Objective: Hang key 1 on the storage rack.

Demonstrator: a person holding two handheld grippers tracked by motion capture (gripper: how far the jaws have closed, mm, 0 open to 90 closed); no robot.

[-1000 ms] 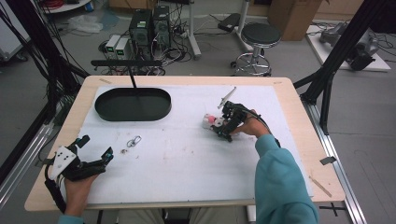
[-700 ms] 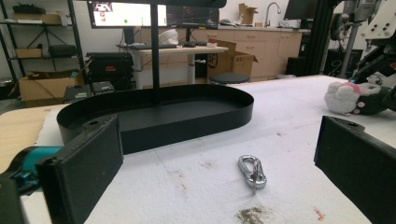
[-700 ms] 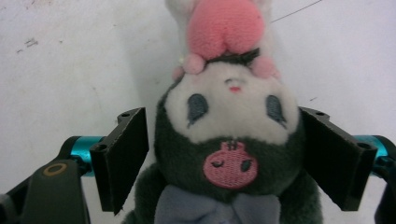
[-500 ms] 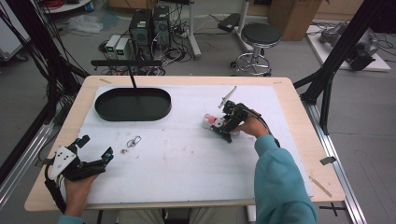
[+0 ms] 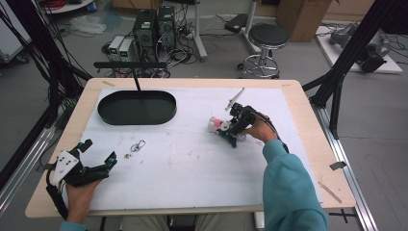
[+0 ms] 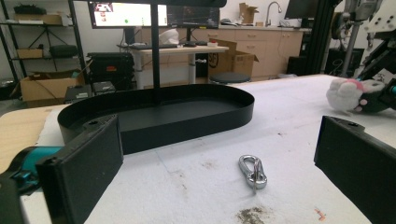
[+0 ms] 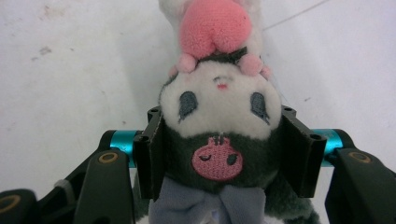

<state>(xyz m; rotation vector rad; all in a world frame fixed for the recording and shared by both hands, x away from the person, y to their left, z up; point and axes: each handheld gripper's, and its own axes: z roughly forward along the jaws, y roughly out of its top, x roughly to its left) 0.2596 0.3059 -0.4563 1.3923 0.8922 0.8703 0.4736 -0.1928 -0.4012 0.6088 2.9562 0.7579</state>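
The right gripper [image 7: 219, 154] has just been closing and now clamps the plush toy [image 7: 217, 116] by its head, likely for a lift. The left gripper [image 6: 219, 172] rests wide open, holding nothing, facing the carabiner [image 6: 253, 171] on the table [image 5: 192, 168].

The plush toy [image 7: 219, 107] in my right claw [image 7: 219, 154] is a small soft character with a white face, dark hood and body, and a pink heart-shaped piece beyond its head; a pink embroidered skull sits on the hood and a pale grey bow below it; it lies on the white cover of the table [image 5: 298, 103], right of centre; the pads press its hood from both sides.
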